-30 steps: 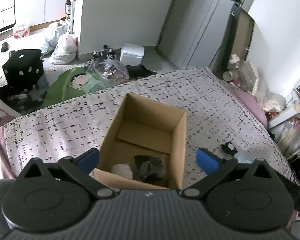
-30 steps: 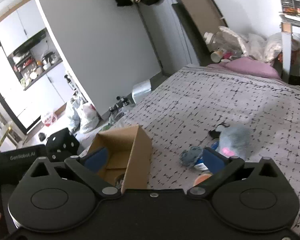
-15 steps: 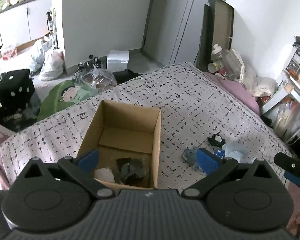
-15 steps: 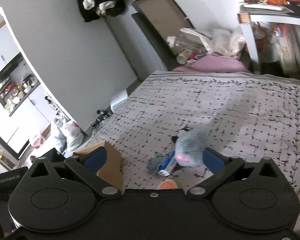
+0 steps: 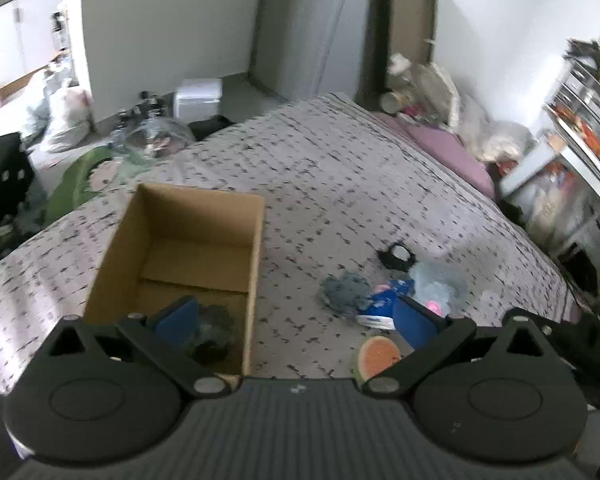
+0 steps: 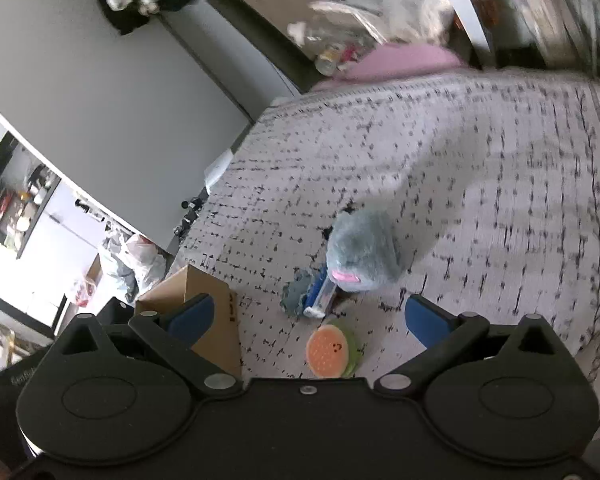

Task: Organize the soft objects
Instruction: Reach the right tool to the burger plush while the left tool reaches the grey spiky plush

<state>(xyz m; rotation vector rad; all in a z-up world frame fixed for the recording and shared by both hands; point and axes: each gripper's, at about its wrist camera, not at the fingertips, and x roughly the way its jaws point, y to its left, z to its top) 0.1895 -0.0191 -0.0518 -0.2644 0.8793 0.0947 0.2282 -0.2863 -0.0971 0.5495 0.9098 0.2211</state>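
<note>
So there's a bed with a grey-white cover [image 5: 340, 168] printed in little black dashes, kinda quilted looking, and an open brown cardboard box [image 5: 180, 248] sits on it toward the left edge, plain corrugated walls, rectangular, flaps folded down inside. At the bottom of the box there's a dark lumpy soft thing [image 5: 214, 332], too murky to say what it is. The remaining soft stuff is bunched up on the cover just right of the box: a fuzzy grey plush [image 6: 362, 256] with a pink patch, round and blobby, a crumpled grey-blue knit-looking wad [image 5: 346, 292], a blue and white packet [image 5: 380, 304] lying between them, a small black and white piece [image 5: 396, 256] a bit further back, and a flat round watermelon-slice plush [image 6: 330, 350], orange face with a green rim and a tiny smiley. Left gripper [image 5: 296, 320] hangs above the near edge of the bed, blue pads spread wide apart, one finger over the box and the other over the pile. Right gripper [image 6: 308, 320] is tilted down at the pile, jaws wide too, nothing between them, with the watermelon right below the gap.
</note>
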